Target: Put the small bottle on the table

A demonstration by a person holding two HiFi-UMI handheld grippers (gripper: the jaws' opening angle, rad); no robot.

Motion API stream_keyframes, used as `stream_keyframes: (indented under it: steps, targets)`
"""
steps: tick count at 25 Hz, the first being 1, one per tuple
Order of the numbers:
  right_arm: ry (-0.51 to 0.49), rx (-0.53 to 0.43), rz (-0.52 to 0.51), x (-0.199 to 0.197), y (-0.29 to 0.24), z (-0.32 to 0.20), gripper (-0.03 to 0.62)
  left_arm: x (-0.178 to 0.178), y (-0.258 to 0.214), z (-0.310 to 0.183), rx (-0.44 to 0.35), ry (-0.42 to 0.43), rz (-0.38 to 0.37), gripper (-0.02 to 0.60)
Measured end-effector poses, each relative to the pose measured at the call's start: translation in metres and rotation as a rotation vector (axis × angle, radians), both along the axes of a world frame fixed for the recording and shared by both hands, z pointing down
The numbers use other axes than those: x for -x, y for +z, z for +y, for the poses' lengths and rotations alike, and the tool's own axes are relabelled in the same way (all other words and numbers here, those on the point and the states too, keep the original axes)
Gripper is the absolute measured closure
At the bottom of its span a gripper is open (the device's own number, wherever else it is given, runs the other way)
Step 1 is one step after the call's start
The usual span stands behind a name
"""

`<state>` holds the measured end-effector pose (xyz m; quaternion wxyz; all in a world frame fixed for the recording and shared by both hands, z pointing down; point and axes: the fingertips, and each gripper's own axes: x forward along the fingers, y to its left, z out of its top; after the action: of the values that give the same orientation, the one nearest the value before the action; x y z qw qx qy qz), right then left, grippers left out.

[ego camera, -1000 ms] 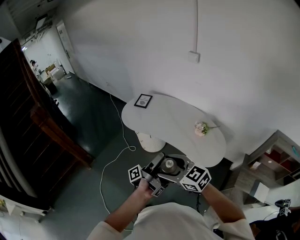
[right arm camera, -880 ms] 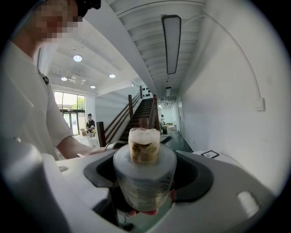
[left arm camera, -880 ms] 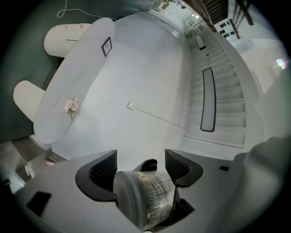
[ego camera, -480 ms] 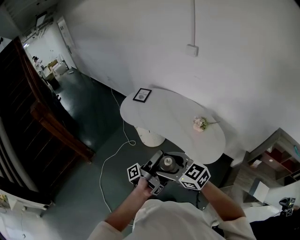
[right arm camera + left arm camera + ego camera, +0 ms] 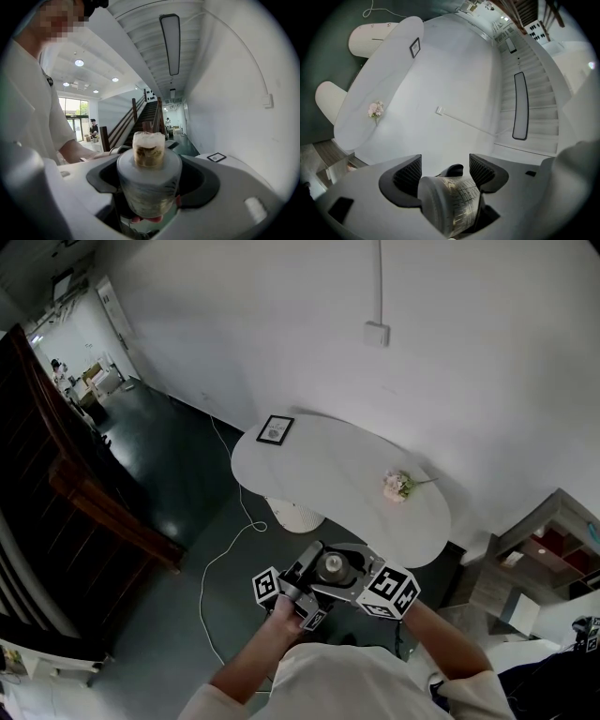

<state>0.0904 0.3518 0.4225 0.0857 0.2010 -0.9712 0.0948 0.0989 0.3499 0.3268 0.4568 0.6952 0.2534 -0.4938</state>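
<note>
The small bottle (image 5: 335, 567), clear with a pale cap, hangs in the air in front of the person's chest. My right gripper (image 5: 354, 572) is shut on it. In the right gripper view the bottle (image 5: 149, 178) stands upright and fills the space between the jaws. My left gripper (image 5: 311, 570) is close against it from the other side. In the left gripper view the bottle (image 5: 450, 201) lies low, near the camera, and both ribbed pads (image 5: 408, 174) stand wide apart with bare faces. The white oval table (image 5: 309, 465) is ahead and below.
On the table are a small framed picture (image 5: 275, 429) at the far left end and a pink flower sprig (image 5: 398, 485). A white cylinder (image 5: 291, 517) stands under the table. A white cable (image 5: 220, 568) trails over the dark floor. A wooden stair rail (image 5: 94, 512) runs at the left, and a shelf unit (image 5: 553, 549) at the right.
The head view has drifted a little, so the table sits slightly higher and to the left. Both grippers and the bottle keep the same place and hold.
</note>
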Motion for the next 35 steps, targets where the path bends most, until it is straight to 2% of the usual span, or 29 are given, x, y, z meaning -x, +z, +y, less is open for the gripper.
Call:
stream_keyframes:
  steps: [14,21,29,35]
  targets:
    - [0.063,0.055,0.041,0.055,0.021,-0.107,0.247,0.055,0.018,-0.112,0.047,0.06,0.008,0.278]
    - [0.103,0.036,0.04,0.087,0.018,-0.16,0.247,0.088,0.016,-0.164,0.041,0.097,0.017,0.278]
    - [0.144,0.043,0.043,0.118,0.023,-0.203,0.247,0.118,0.019,-0.205,0.037,0.134,0.011,0.278]
    - [0.15,0.042,0.051,0.124,0.021,-0.227,0.247,0.125,0.017,-0.229,0.032,0.142,0.014,0.278]
